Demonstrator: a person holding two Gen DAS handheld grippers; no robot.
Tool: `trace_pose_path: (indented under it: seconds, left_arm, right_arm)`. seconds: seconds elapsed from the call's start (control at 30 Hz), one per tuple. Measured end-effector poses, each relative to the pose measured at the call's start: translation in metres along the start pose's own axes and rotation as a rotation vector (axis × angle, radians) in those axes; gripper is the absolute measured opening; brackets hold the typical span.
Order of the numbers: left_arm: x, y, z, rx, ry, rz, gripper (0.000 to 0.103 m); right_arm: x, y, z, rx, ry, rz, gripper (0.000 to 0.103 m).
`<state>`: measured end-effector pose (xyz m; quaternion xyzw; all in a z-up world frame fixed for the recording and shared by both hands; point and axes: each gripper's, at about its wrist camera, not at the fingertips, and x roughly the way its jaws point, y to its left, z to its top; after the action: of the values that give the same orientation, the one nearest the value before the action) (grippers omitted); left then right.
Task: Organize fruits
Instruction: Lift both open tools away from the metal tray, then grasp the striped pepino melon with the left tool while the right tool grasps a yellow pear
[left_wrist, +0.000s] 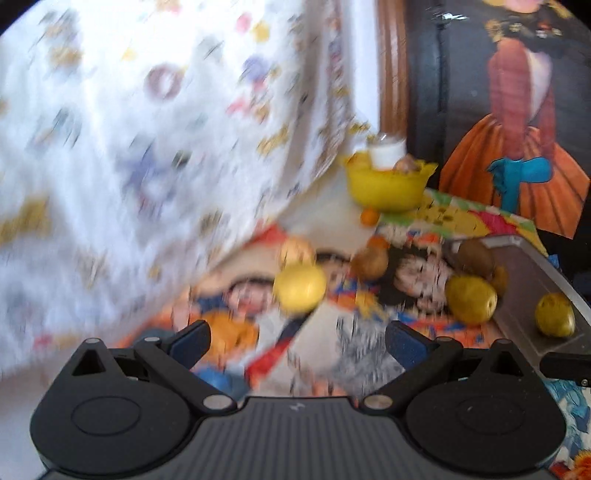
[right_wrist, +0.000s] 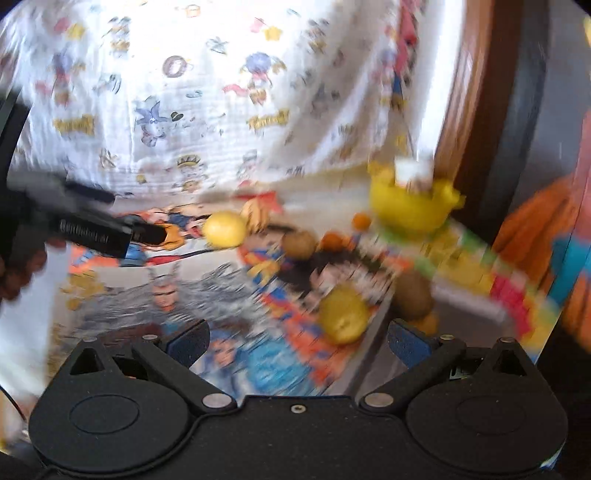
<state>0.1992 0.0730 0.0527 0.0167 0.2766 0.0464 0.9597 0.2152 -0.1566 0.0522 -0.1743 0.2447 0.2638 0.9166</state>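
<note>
Here, both grippers — left gripper (left_wrist: 297, 338) and right gripper (right_wrist: 297, 338) — hang spread wide, empty, above the cartoon-print cloth (right_wrist: 155, 291). Fruit lies scattered: a lemon (left_wrist: 300, 288) mid-cloth, another (left_wrist: 555, 315) on the grey tray (left_wrist: 532, 273), beyond them the yellow bowl (left_wrist: 386, 186).

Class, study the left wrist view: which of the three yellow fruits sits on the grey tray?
The yellow fruit at far right rests on the grey tray. The other two lie on the colourful printed cloth.
</note>
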Motion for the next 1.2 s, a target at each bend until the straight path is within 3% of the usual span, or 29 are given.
trace_pose_path:
  seconds: [0.23,0.5,0.93,1.2]
  left_arm:
    - [0.038,-0.012,0.036,0.141,-0.054,-0.102,0.103]
    - [0.101,-0.033,0.054,0.28,-0.012,-0.193,0.102]
    - [0.167,-0.056,0.058,0.297,0.082,-0.212,0.102]
    - [0.185,-0.064,0.062,0.315,0.091,-0.233,0.094]
  right_arm:
    - [0.031,-0.012,0.009,-0.052,0.008,0.016,0.102]
    - [0.069,-0.018,-0.003,-0.108,0.059,-0.021,0.102]
    - [0.115,-0.027,-0.006,-0.051,0.133,0.017,0.089]
    - [0.125,-0.031,-0.011,-0.025,0.146,0.009,0.074]
